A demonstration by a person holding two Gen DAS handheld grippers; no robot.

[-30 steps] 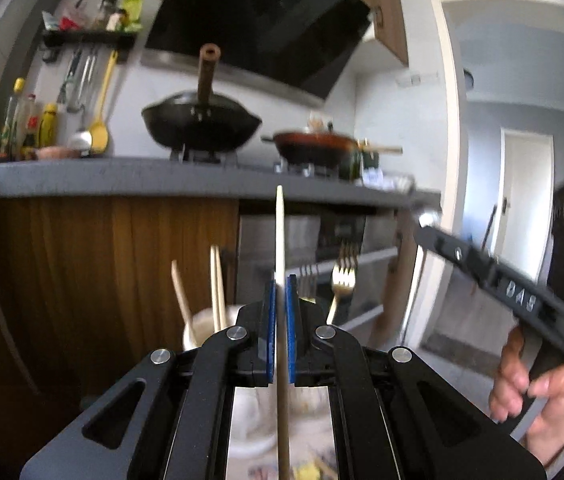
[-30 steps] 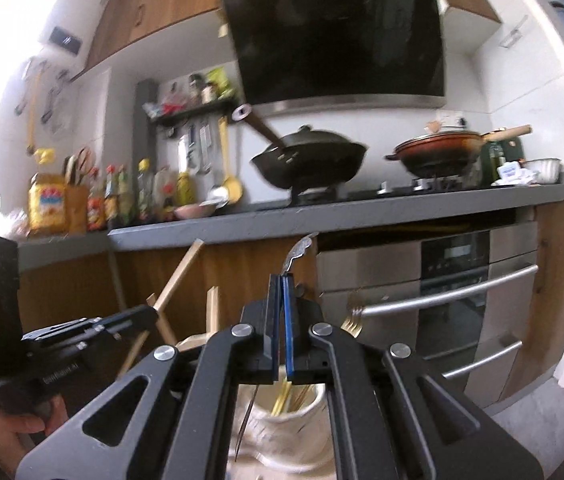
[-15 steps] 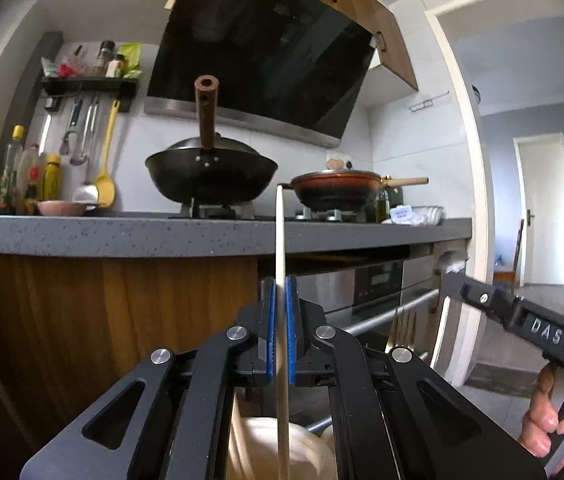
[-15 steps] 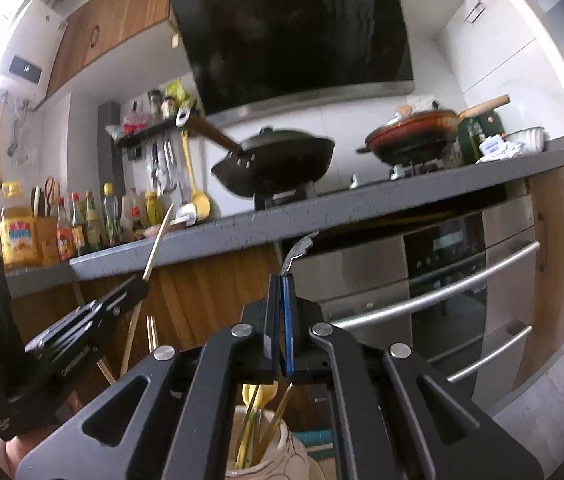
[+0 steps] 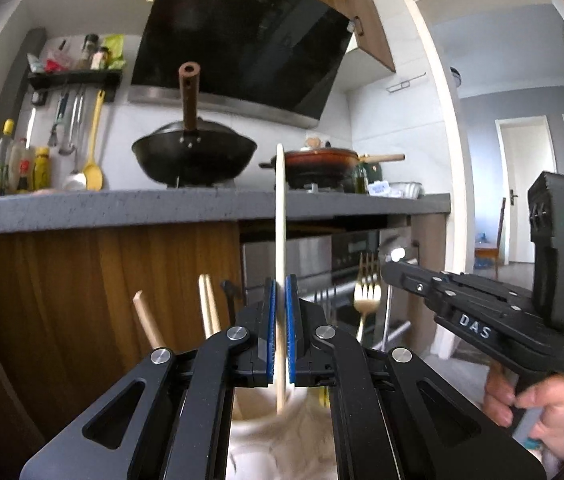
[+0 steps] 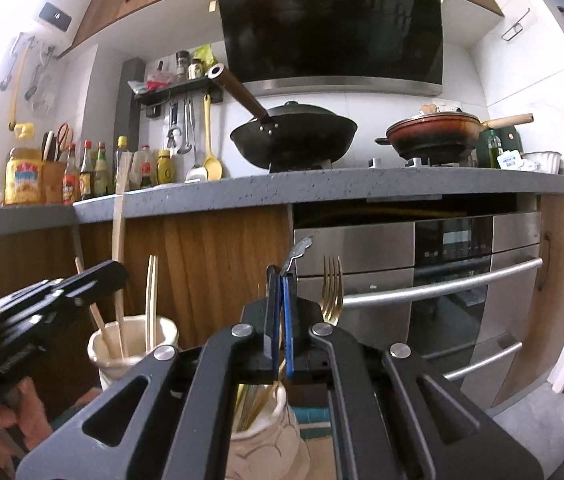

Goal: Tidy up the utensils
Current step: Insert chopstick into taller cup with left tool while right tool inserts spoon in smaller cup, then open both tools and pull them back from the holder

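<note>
My left gripper (image 5: 280,320) is shut on a long pale wooden utensil (image 5: 280,216) held upright, its lower end inside a cream ceramic jar (image 5: 266,420) that holds other wooden sticks (image 5: 208,308). In the right wrist view that jar (image 6: 134,340) stands at the left with the wooden utensil (image 6: 118,240) in it. My right gripper (image 6: 280,320) is shut on a thin silver utensil (image 6: 297,254) above a second cream jar (image 6: 266,428) holding a gold fork (image 6: 331,292) and other gold cutlery. The right gripper also shows in the left wrist view (image 5: 393,272).
A grey countertop (image 6: 321,188) runs behind, carrying a black wok (image 6: 293,136), a red pan (image 6: 433,132) and sauce bottles (image 6: 82,172). A steel oven (image 6: 441,264) with bar handles sits below, wooden cabinet fronts (image 6: 210,264) beside it. A doorway (image 5: 521,200) opens right.
Both grippers have come down toward the jars. The wooden utensil's lower end now sits inside the left jar, and the right gripper with the silver utensil is lower over the cutlery jar.
</note>
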